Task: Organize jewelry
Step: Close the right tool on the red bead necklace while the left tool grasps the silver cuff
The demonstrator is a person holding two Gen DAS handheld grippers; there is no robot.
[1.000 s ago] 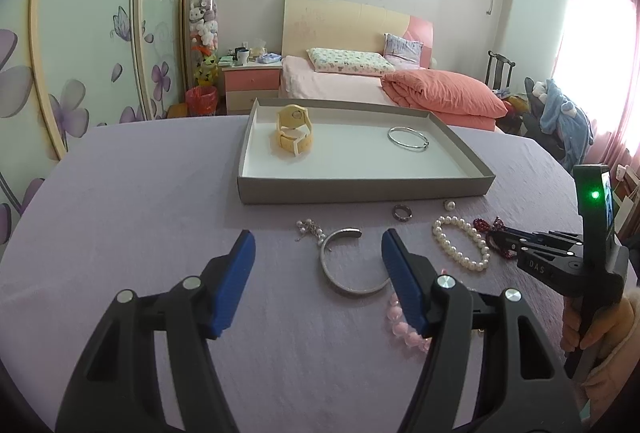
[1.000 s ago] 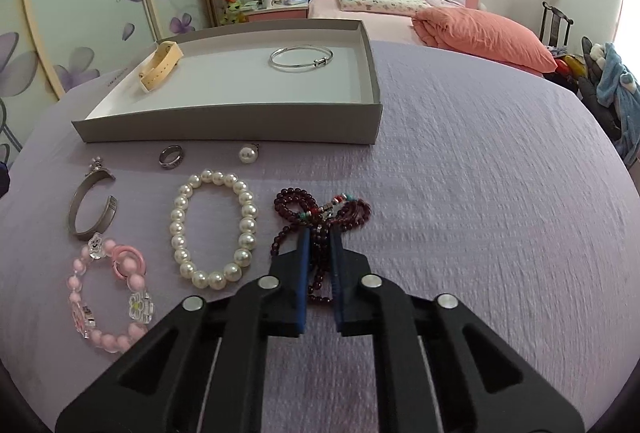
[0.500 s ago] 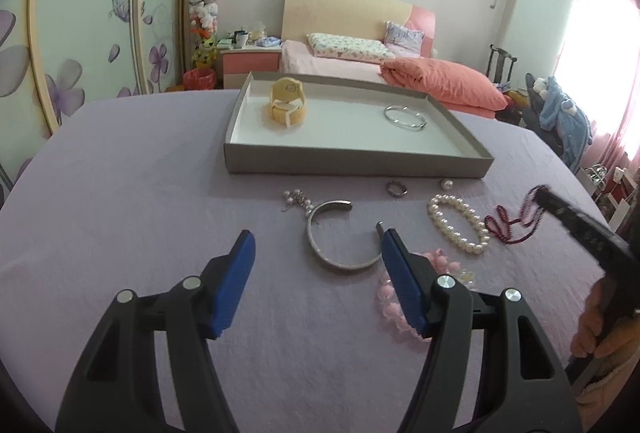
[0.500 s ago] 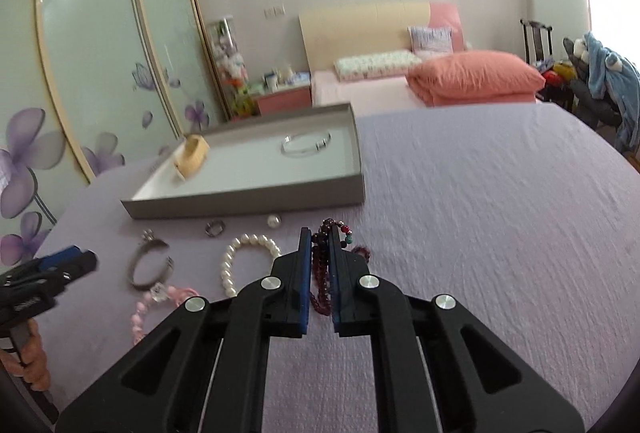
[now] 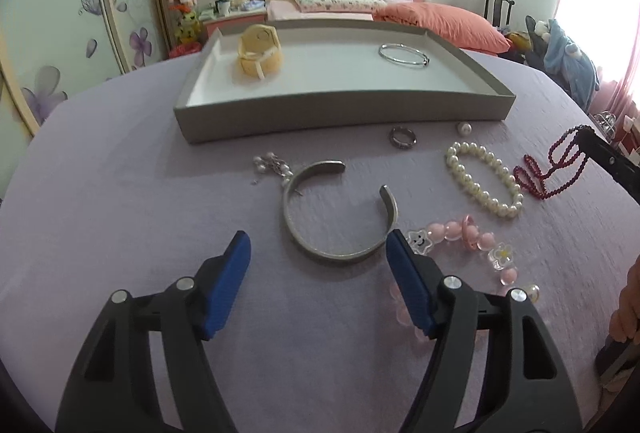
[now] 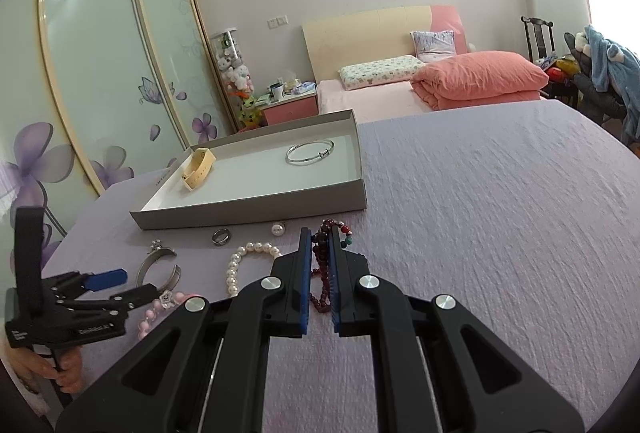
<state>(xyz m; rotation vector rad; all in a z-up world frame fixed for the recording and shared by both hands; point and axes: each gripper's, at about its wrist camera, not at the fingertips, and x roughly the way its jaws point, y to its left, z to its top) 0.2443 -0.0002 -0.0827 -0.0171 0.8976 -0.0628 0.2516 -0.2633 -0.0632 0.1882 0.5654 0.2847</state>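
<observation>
My left gripper is open, its blue pads either side of a silver cuff bracelet on the purple cloth. My right gripper is shut on a dark red bead necklace, lifted with its end trailing on the cloth; the necklace also shows in the left wrist view. The grey tray holds a yellow watch and a thin silver bangle. A pearl bracelet, a pink bead bracelet, a ring, a pearl bead and an earring cluster lie in front of it.
The table is covered with purple cloth. A bed, a nightstand and a wardrobe with flower-print doors stand behind it. A chair with clothes is at the right.
My right gripper has lifted the red necklace off the cloth and tilted up. My left gripper has moved forward and down, closer around the silver cuff.
</observation>
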